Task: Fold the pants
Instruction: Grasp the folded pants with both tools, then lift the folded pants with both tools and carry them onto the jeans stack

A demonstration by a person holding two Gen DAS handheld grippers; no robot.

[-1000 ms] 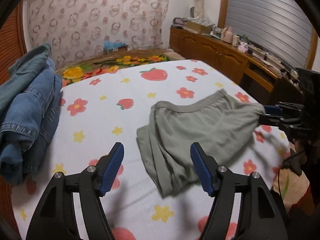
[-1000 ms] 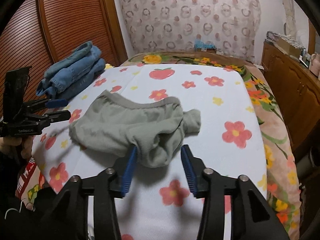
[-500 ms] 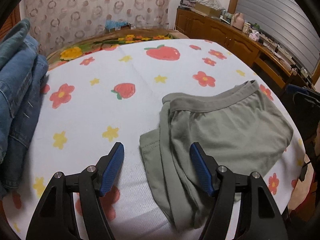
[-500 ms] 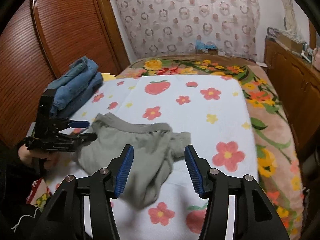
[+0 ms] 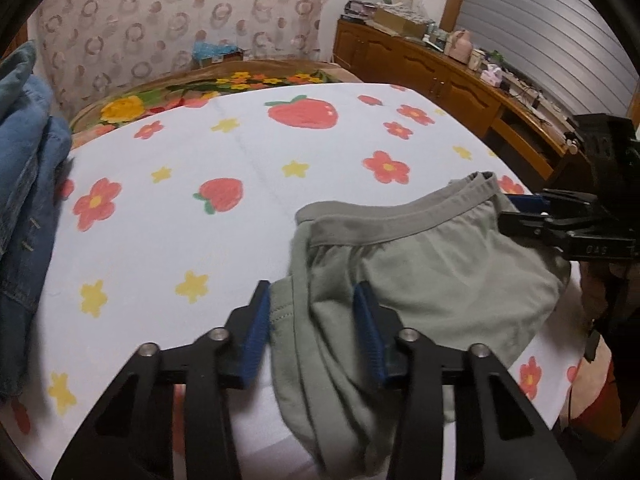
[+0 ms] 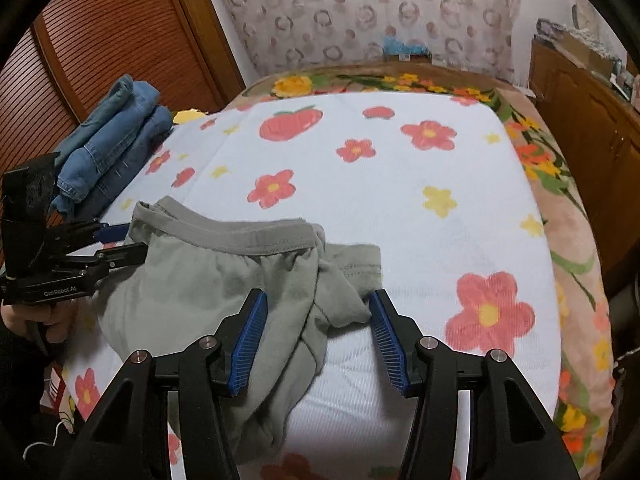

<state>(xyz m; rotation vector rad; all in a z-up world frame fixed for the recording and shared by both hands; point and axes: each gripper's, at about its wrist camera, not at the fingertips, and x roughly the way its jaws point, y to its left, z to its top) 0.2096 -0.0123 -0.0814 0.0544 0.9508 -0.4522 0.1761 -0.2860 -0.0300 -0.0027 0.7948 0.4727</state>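
Grey-green short pants lie crumpled on the flowered bed sheet, waistband away from me. My left gripper hangs over their left end and its jaws are closing, with folded fabric lying between the blue pads, which do not squeeze it. In the right wrist view the left gripper sits at the pants' left edge. My right gripper stands open over the bunched right end. From the left wrist view the right gripper is beside the waistband's right corner.
A pile of blue denim clothes lies on the bed's left side. A wooden cabinet with clutter runs along the right. Slatted wardrobe doors stand at the left. A hand holds the left gripper.
Both grippers have come down closer to the pants, one at each end. The left jaws have narrowed around the left end. The right jaws stand a little wider than at first.
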